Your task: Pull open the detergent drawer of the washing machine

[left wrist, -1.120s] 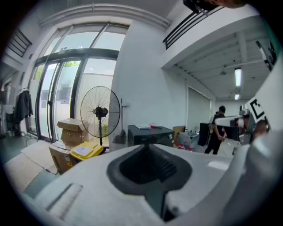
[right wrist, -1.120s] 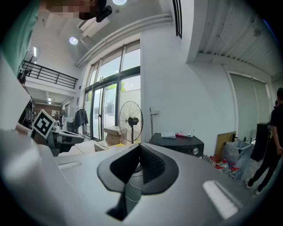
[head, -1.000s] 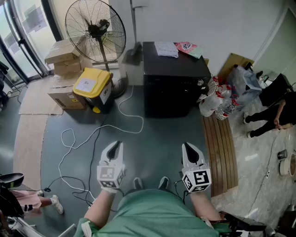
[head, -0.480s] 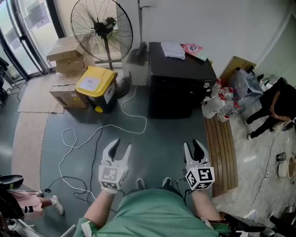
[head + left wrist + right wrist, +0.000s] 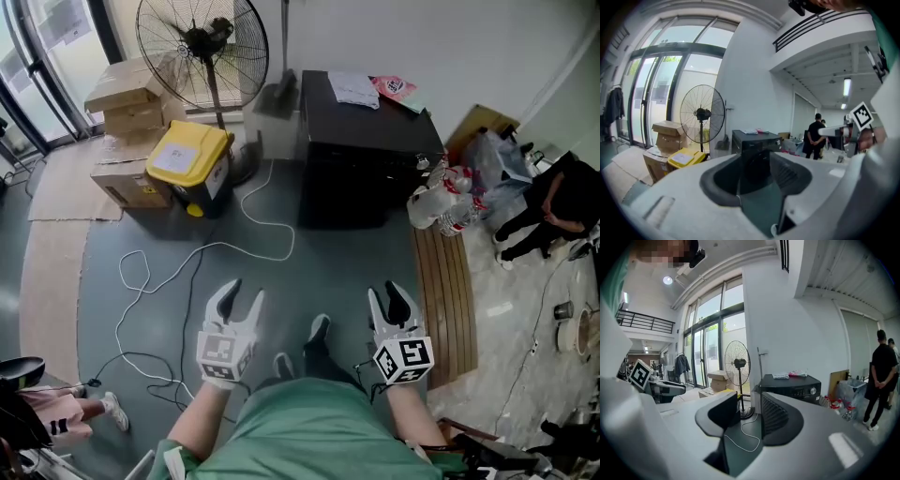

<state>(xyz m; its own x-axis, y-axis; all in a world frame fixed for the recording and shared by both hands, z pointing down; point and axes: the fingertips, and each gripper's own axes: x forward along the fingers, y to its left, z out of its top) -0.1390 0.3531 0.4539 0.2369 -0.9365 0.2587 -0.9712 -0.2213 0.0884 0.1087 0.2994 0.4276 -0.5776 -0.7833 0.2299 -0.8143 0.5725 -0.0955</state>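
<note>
The black washing machine [image 5: 366, 150] stands against the far wall, well ahead of both grippers; it also shows in the left gripper view [image 5: 757, 140] and the right gripper view [image 5: 792, 383]. Its front top panel carries a round knob [image 5: 813, 390]; I cannot make out the detergent drawer. My left gripper [image 5: 242, 294] hovers over the grey floor, its jaws opening wide with nothing between them. My right gripper [image 5: 389, 294], level with it on the right, is also opening by a narrower gap and holds nothing. Both point toward the machine.
A standing fan [image 5: 202, 47], a yellow-lidded bin [image 5: 185, 159] and cardboard boxes [image 5: 131, 98] stand left of the machine. A white cable [image 5: 187, 262] loops across the floor. Wooden planks [image 5: 445, 281] and plastic bottles [image 5: 441, 202] lie right. A person in black [image 5: 553, 206] stands far right.
Both grippers went from shut to open, the left wider than the right. They moved a little forward toward the machine, and one of the person's feet has stepped ahead between them.
</note>
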